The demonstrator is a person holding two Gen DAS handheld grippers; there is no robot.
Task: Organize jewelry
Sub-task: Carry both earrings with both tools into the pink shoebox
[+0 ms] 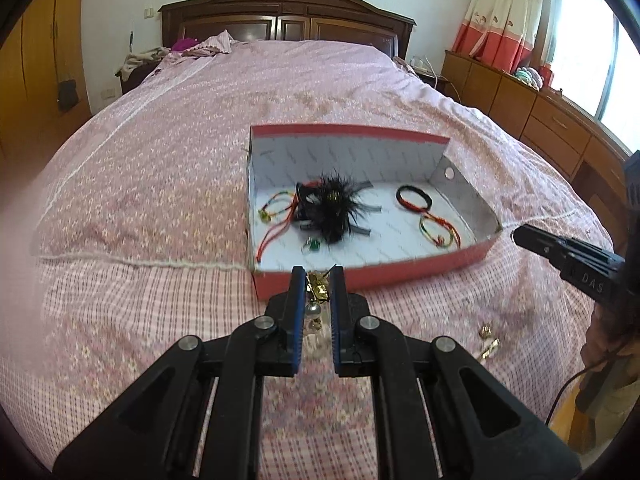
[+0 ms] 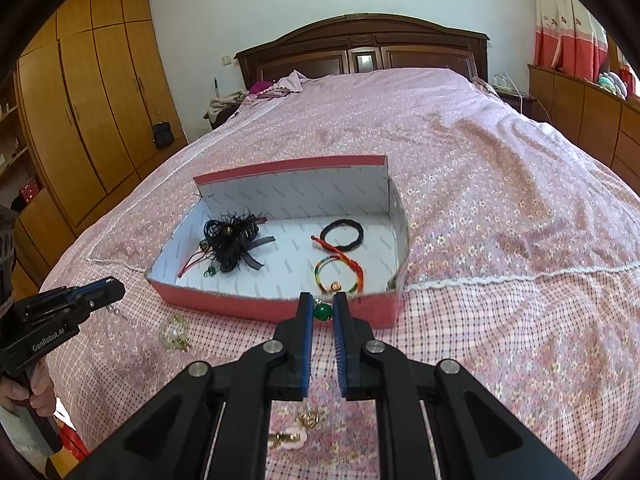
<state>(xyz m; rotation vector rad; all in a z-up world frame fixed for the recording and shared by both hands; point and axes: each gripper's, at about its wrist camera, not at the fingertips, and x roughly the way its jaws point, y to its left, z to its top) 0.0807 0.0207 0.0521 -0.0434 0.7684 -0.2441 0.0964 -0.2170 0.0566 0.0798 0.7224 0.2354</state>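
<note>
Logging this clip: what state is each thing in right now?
left tool: shut on gold brooch, above the bedspread
right tool: shut on green pendant
red box: open, lying on the bed
black feather clip: lying in the box
gold pieces: loose on the bedspread

Showing matt black plastic on left gripper (image 1: 318, 280), with shiny metal rivets; glinting gold metal on the charm (image 1: 318, 286) at frame centre; gleaming glossy green on the bead (image 2: 322, 312); lying soft, matt cloth on the bedspread (image 1: 160, 160); looking smooth paperboard on the box (image 1: 360, 270); shining polished wood on the headboard (image 2: 360, 48).
</note>
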